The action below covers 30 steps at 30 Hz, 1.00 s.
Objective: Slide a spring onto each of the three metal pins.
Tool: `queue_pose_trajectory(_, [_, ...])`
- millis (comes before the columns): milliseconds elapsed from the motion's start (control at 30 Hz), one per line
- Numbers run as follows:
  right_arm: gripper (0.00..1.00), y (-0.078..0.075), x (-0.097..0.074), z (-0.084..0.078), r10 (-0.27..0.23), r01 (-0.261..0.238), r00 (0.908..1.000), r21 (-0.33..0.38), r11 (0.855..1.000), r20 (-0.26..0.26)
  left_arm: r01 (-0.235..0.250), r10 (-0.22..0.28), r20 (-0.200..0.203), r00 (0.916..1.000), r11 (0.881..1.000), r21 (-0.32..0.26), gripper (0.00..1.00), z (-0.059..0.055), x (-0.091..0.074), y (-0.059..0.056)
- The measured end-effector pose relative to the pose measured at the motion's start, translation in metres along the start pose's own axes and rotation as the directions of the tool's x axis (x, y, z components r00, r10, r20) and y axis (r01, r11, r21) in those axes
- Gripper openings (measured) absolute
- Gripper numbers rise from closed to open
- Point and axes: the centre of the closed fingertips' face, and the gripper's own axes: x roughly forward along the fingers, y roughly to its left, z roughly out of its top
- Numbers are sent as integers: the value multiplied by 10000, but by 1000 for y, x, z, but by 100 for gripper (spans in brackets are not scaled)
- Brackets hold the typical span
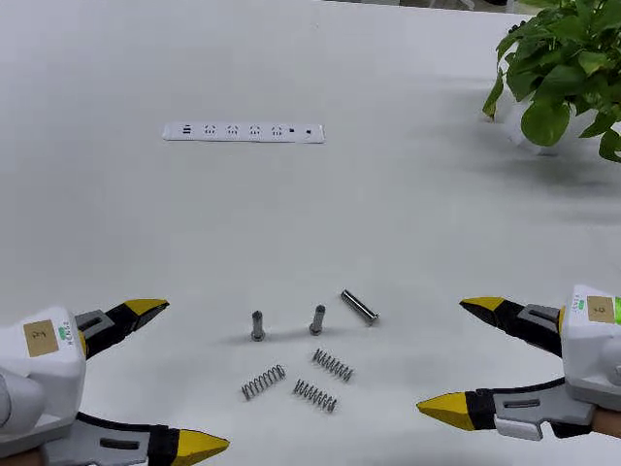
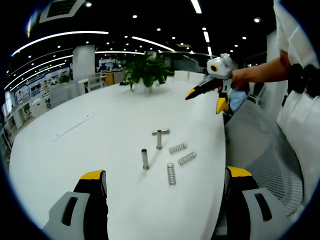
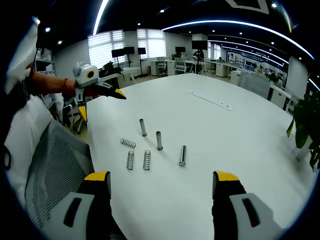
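Flanking the parts, the yellow-tipped left gripper and the yellow-tipped right gripper hover with jaws spread wide and empty, probably poised to pick a first piece. Between them on the white tabletop, two grey metal pins stand on their heads with shafts up, ready to take a spring. A third steel pin lies on its side. Three small coiled wire springs lie loose just beside the pins, none threaded yet. The head view takes in a white power strip and a leafy green potted plant. The right gripper view adds a grey mesh chair at the table edge.
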Motion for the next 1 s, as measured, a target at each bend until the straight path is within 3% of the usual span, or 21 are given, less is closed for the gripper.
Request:
queue_pose_trajectory(100, [84, -6, 3, -5, 51, -52, 9999, -64, 10000, -124, -7, 7, 39, 10000, 10000, -41, 100, 0, 0, 1])
queue_pose_trajectory(500, [84, -2, 5, 5, 115, -118, 9997, -151, 9998, -227, 100, -99, 86, 9999, 9999, -47, 100, 3, 4, -3])
queue_pose_trajectory(567, [84, -7, 8, 4, 122, -126, 9996, -177, 9998, -257, 100, -100, 95, 9999, 9999, -66, 100, 4, 5, -4])
queue_pose_trajectory(867, [80, -14, 18, 19, 218, -229, 9993, -367, 9991, -314, 156, -155, 157, 9998, 9998, -82, 100, 10, 7, -9])
queue_pose_trajectory(1000, [77, -20, 27, 24, 194, -212, 9990, -423, 9989, -411, 201, -201, 124, 9997, 9998, -42, 100, 5, 7, -5])
